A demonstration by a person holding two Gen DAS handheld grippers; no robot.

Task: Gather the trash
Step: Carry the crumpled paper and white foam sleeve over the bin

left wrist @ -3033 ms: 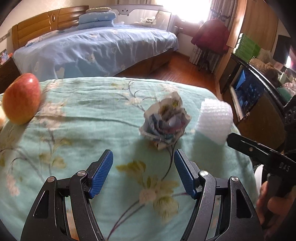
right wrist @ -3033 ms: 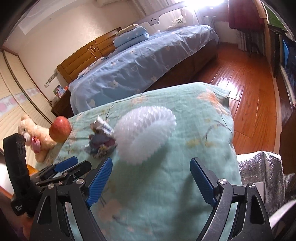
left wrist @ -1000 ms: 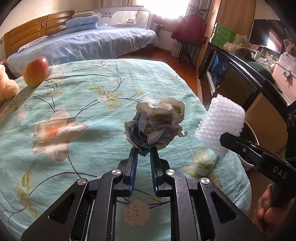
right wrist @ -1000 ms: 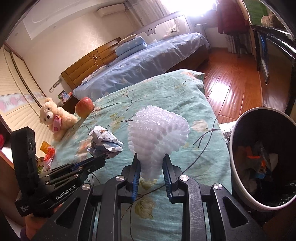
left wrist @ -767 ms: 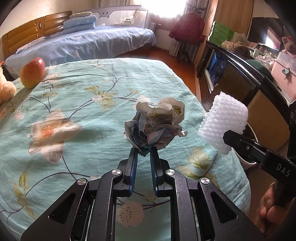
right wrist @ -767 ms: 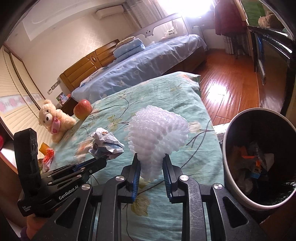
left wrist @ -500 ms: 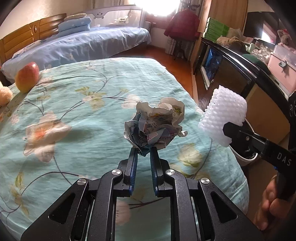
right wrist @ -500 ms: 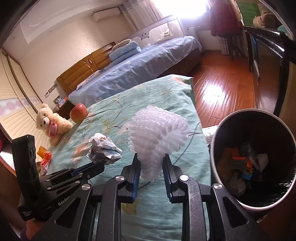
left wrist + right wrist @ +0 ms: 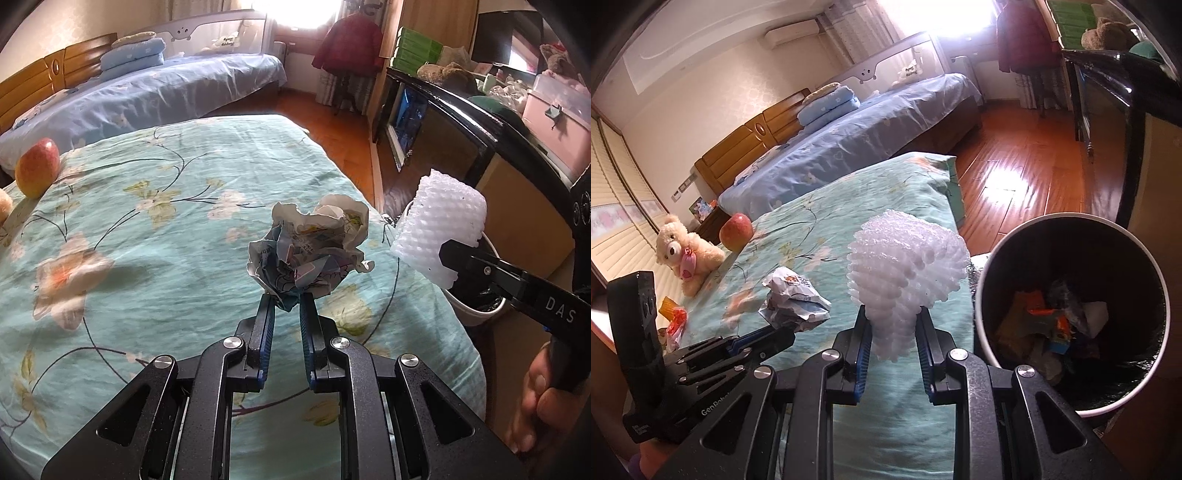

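My left gripper [image 9: 287, 300] is shut on a crumpled ball of printed paper [image 9: 310, 247], held up above the floral teal bedspread [image 9: 147, 236]. The same paper ball [image 9: 792, 299] shows at the left in the right wrist view. My right gripper [image 9: 892, 314] is shut on a white foam fruit net [image 9: 905, 266], also lifted off the bed. That foam net [image 9: 439, 225] appears at the right in the left wrist view. A round bin with a black liner [image 9: 993, 258] stands on the floor just right of the bed edge, with several bits of trash inside.
A red apple [image 9: 37, 171] and a cream teddy bear [image 9: 685, 251] lie at the far left of the bed. A second bed with blue sheets [image 9: 857, 144] stands behind. A dark cabinet [image 9: 461, 122] runs along the right wall. A hand [image 9: 535, 402] grips the right tool.
Both grippers have carried their loads sideways towards the bed's right edge. The bin now sits closer and larger in the right wrist view.
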